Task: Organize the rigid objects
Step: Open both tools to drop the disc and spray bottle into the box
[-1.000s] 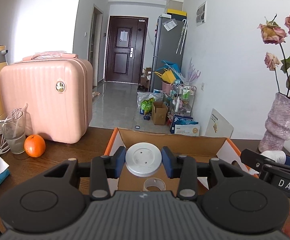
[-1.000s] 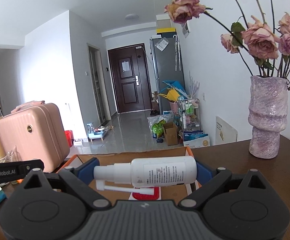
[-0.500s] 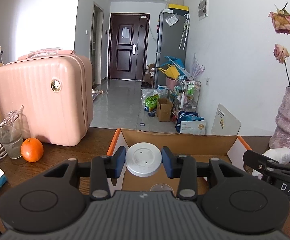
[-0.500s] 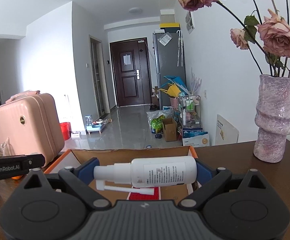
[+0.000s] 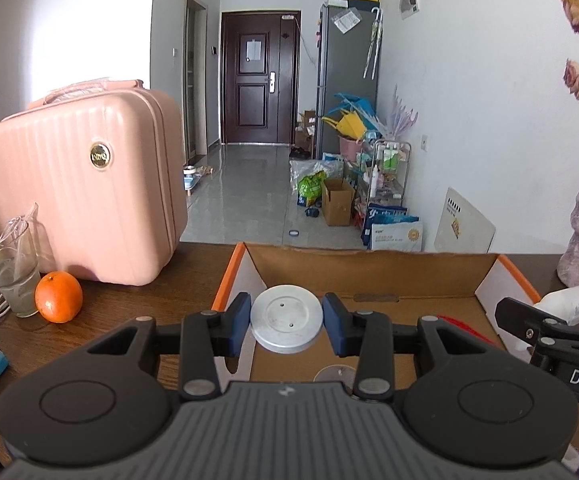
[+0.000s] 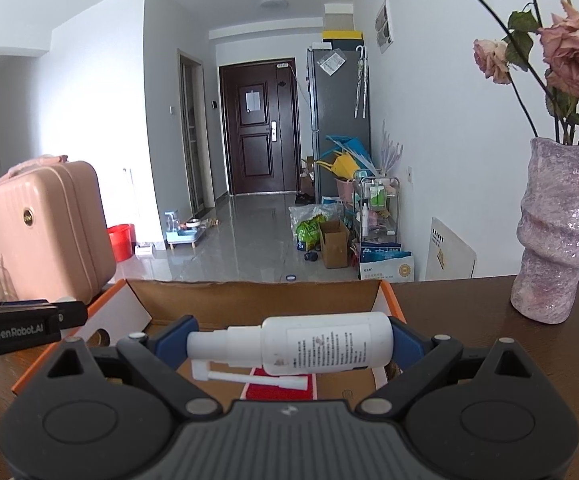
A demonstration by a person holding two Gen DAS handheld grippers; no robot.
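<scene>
My left gripper (image 5: 286, 323) is shut on a round silver metal disc (image 5: 286, 317), its blue pads pressing both sides, above the near-left part of an open cardboard box (image 5: 369, 264) with orange-edged flaps. My right gripper (image 6: 289, 342) is shut on a white spray bottle (image 6: 313, 345) lying crosswise, nozzle to the left, over the same box (image 6: 249, 296). A red flat item (image 6: 277, 388) and a clear round item (image 5: 335, 374) lie on the box floor. The right gripper with the bottle's end (image 5: 569, 306) shows at the right of the left wrist view.
A pink hard case (image 5: 81, 196), an orange (image 5: 58, 297) and a glass with plastic wrap (image 5: 13, 272) stand left of the box on the dark wooden table (image 5: 137, 304). A purple vase with dried roses (image 6: 557, 236) stands at the right. Beyond the table edge is open floor.
Both grippers have moved forward and slightly down over the box; the box, the case and the vase loom larger. Both grips are unchanged.
</scene>
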